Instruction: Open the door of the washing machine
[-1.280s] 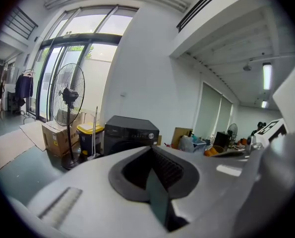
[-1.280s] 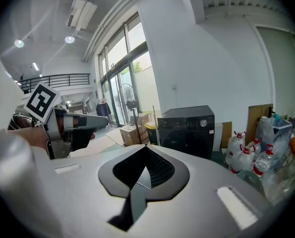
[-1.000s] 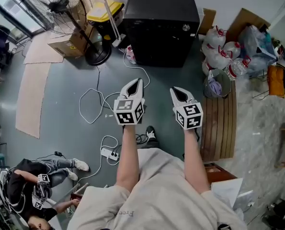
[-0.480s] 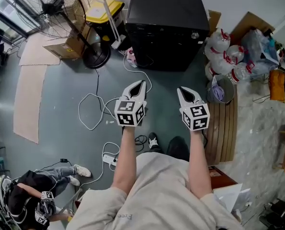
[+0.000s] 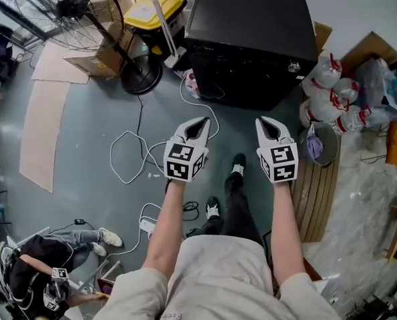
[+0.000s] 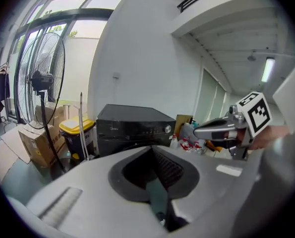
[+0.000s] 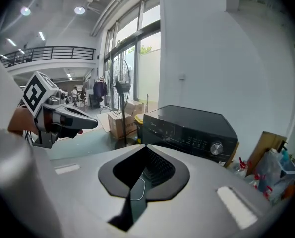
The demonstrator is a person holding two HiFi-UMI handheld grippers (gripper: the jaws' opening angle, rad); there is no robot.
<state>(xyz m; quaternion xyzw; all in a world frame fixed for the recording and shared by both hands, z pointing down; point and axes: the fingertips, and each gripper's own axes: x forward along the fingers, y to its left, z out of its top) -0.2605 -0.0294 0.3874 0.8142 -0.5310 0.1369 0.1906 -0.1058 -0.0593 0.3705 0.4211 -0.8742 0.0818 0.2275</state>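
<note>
where the person stands: grey floor [image 5: 85, 125], one black shoe [image 5: 237, 165] set ahead of the other, bare forearms [image 5: 166, 225] stretched forward
low behind, left: second person [image 5: 41, 272] down on the floor among cables
left gripper [image 5: 201, 121]: marker cube [image 5: 183, 160] at its rear end, jaws clenched together with nothing between them, aimed at the machine and tipped a little down
right gripper [image 5: 263, 121]: level with the left one and apart from it, jaws likewise pressed tight on nothing, same aim
gap to target: both sets of tips in the air short of the machine, touching nothing
floor clutter: white cable [image 5: 128, 153] looped on the floor left of the left gripper, power strip [image 5: 149, 227] nearer the person
right side: slatted wooden board [image 5: 318, 192] on the floor, grey bucket [image 5: 323, 142] at its far end, tied white bags [image 5: 331, 82] beyond that
washing machine [image 5: 251, 39]: black box straight ahead against the pale wall [image 6: 137, 58], round silver knob [image 7: 216, 147] at the right end of its control strip
door [image 5: 248, 85]: on the dark front face turned toward the grippers, looks closed and flush, outline hard to make out
left of machine: yellow-lidded bin [image 5: 147, 9] just beside it, cardboard box [image 5: 105, 57] next, big standing fan [image 5: 65, 9] on a round base furthest out
</note>
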